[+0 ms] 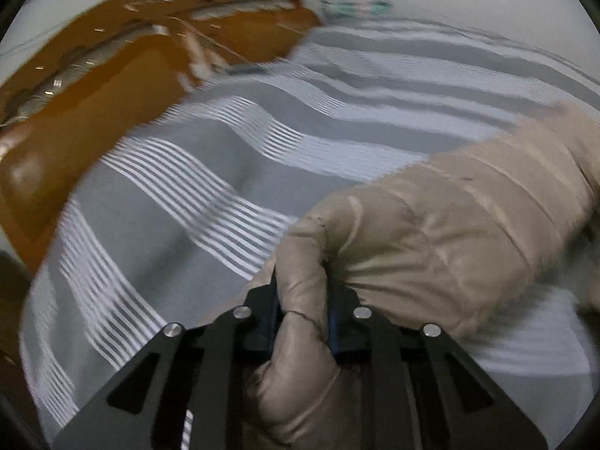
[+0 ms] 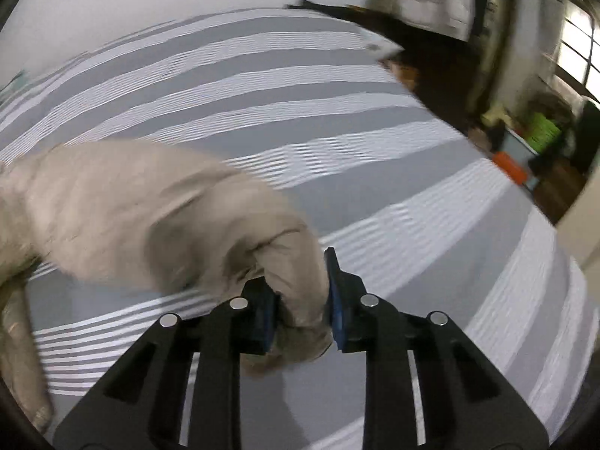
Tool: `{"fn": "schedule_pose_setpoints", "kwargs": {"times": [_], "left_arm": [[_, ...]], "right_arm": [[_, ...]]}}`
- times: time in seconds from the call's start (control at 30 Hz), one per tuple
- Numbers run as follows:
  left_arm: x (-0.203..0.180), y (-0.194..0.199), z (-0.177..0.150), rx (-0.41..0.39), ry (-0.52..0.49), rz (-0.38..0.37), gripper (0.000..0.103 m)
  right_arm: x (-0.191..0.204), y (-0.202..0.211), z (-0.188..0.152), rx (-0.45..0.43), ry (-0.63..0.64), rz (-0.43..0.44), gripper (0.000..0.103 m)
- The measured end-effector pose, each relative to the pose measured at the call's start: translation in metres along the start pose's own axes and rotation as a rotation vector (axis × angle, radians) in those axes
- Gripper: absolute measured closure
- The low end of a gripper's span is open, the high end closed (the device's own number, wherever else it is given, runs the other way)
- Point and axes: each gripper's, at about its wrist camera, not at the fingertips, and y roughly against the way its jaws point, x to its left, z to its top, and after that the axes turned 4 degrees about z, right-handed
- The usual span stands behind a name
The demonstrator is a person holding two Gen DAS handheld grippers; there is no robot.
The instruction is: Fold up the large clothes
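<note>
A beige padded garment lies over a bed with a grey-and-white striped cover. My left gripper is shut on a bunched fold of this garment, which runs off to the right. In the right wrist view the same beige garment stretches away to the left. There my right gripper is shut on another bunched end of it, the cloth squeezed between the blue pads. Both views are blurred by motion.
A glossy brown wooden headboard rises at the upper left of the left wrist view. The bed's edge falls off at the right, with dark floor, an orange item, a green box and a window beyond.
</note>
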Motion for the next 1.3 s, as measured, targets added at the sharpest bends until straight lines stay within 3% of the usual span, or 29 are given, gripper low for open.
{"fn": "schedule_pose_setpoints", "kwargs": {"times": [0.1, 0.17, 0.2, 0.23, 0.27, 0.33, 0.4, 0.5, 0.6, 0.67, 0.87, 1.0, 1.07, 1.1, 1.13, 1.2, 1.23, 1.27, 1.3], "left_arm": [[0.020, -0.007, 0.030, -0.045, -0.019, 0.031, 0.082], [0.022, -0.009, 0.038, -0.037, -0.036, -0.008, 0.064], [0.022, -0.007, 0.039, -0.037, -0.039, -0.023, 0.058], [0.022, -0.002, 0.038, -0.043, -0.043, -0.022, 0.043], [0.025, 0.011, 0.033, -0.073, -0.028, -0.014, 0.022], [0.029, 0.032, 0.019, -0.113, -0.010, -0.019, 0.009], [0.029, 0.054, 0.001, -0.128, 0.012, -0.015, 0.009], [0.004, 0.090, -0.041, -0.123, 0.000, -0.184, 0.008], [-0.036, 0.120, -0.071, -0.111, -0.044, -0.339, 0.008], [-0.072, 0.136, -0.083, -0.078, -0.064, -0.457, 0.008], [-0.150, 0.148, -0.081, -0.047, -0.124, -0.618, 0.007], [-0.188, 0.136, -0.071, -0.011, -0.191, -0.672, 0.005], [-0.203, 0.127, -0.069, 0.013, -0.216, -0.676, 0.005], [-0.208, 0.125, -0.068, 0.025, -0.223, -0.684, 0.005], [-0.214, 0.120, -0.067, 0.051, -0.229, -0.681, 0.008], [-0.219, 0.114, -0.067, 0.085, -0.223, -0.711, 0.043], [-0.225, 0.112, -0.069, 0.108, -0.242, -0.723, 0.063], [-0.228, 0.111, -0.069, 0.106, -0.248, -0.725, 0.078], [-0.229, 0.113, -0.070, 0.098, -0.258, -0.741, 0.086]], "right_arm": [[-0.006, -0.005, -0.002, 0.025, 0.076, -0.011, 0.076], [0.005, 0.000, -0.014, 0.006, 0.119, 0.000, 0.052], [0.008, 0.009, -0.016, -0.015, 0.132, 0.012, 0.021], [0.016, 0.024, -0.025, -0.075, 0.138, 0.022, 0.005], [0.017, 0.033, -0.034, -0.102, 0.143, 0.033, 0.003], [0.035, 0.059, -0.047, -0.148, 0.176, 0.052, 0.003], [0.054, 0.087, -0.070, -0.179, 0.192, 0.139, 0.003], [0.093, 0.102, -0.104, -0.113, 0.217, 0.352, 0.003], [0.137, 0.104, -0.127, -0.061, 0.268, 0.503, 0.003], [0.167, 0.103, -0.135, -0.057, 0.306, 0.527, 0.003], [0.217, 0.085, -0.133, 0.013, 0.284, 0.678, 0.003], [0.240, 0.069, -0.130, 0.077, 0.318, 0.735, 0.003], [0.258, 0.060, -0.135, 0.160, 0.316, 0.783, 0.004], [0.264, 0.058, -0.136, 0.183, 0.324, 0.802, 0.014], [0.270, 0.056, -0.138, 0.201, 0.346, 0.816, 0.029], [0.286, 0.058, -0.145, 0.226, 0.397, 0.833, 0.053], [0.288, 0.060, -0.146, 0.220, 0.405, 0.822, 0.057], [0.290, 0.061, -0.144, 0.214, 0.406, 0.813, 0.062], [0.286, 0.063, -0.143, 0.204, 0.392, 0.807, 0.073]]}}
